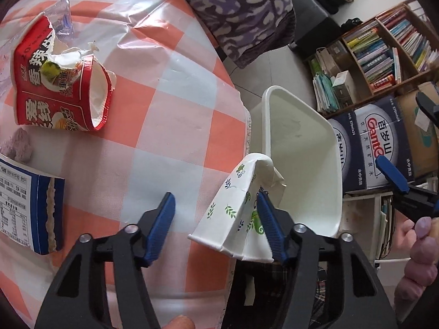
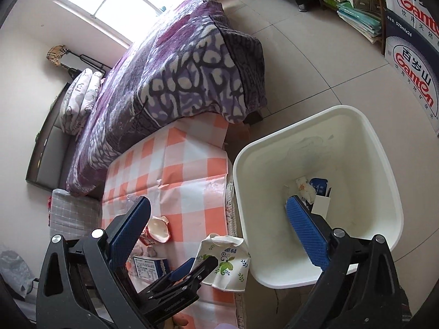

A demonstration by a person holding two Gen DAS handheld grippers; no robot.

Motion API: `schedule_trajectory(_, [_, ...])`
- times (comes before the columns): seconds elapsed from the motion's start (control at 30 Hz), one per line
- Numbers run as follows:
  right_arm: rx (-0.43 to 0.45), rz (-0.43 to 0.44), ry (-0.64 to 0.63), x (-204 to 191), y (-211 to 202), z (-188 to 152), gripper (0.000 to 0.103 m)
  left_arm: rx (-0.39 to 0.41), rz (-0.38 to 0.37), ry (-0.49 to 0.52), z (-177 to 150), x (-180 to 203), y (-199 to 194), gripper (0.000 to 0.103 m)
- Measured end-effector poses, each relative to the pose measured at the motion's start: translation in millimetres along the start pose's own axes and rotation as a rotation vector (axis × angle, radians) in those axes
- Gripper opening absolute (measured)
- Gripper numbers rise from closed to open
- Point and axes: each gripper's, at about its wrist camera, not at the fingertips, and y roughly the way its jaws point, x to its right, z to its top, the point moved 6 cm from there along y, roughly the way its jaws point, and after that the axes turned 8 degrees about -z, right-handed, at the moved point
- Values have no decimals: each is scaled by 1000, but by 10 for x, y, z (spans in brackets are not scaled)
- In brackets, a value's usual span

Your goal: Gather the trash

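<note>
My left gripper (image 1: 215,196) stands open at the table's right edge around a flattened white paper cup (image 1: 236,208) printed with green leaves. The cup leans against the right pad (image 1: 270,224); the left pad (image 1: 162,224) is clear of it. Just beyond stands a white bin (image 1: 301,142). In the right wrist view the cup (image 2: 227,263) lies beside the bin (image 2: 384,148), which holds a blue carton and crumpled paper (image 2: 315,186). My right gripper (image 2: 218,203) hangs wide open and empty above the table edge and bin. A torn red noodle cup (image 1: 60,82) lies on its side.
The table wears an orange-and-white check cloth (image 1: 164,109), with a blue box (image 1: 41,205), a clear plastic scrap (image 1: 61,19) and a purple wad (image 1: 16,148). A bed with a purple blanket (image 2: 178,68), water cartons (image 1: 384,148) and a bookshelf (image 1: 384,44) stand around.
</note>
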Motion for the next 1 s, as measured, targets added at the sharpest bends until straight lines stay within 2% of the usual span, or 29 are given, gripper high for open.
schedule_trajectory(0.03, [0,3,7,20,-12,6,95,-6,-14,-8,3,9,17,38])
schedule_trajectory(0.13, [-1,14,38,86,-39,28,95,11,-22,-25,20,58,-12,27])
schedule_trajectory(0.23, [0,29,64,150,-86,48,95,50,22,19,36,178,-129,23])
schedule_trajectory(0.4, [74,30,88,268,-312,146,95,129,116,144,129,500,-340,23])
schedule_trajectory(0.67, [194,-37,128,612,-661,359,95,162,163,277,218,1052,-315,23])
schedule_trajectory(0.77, [216,-32,158,740,-748,410,95,156,153,298,239,1205,-252,24])
schedule_trajectory(0.93, [249,-51,202,905,-831,475,95,99,82,331,231,1452,-79,30])
schedule_trajectory(0.97, [257,-55,217,943,-844,491,95,96,78,334,230,1478,-61,34])
schedule_trajectory(1.0, [265,-59,227,968,-852,501,95,94,73,337,243,1496,-46,43])
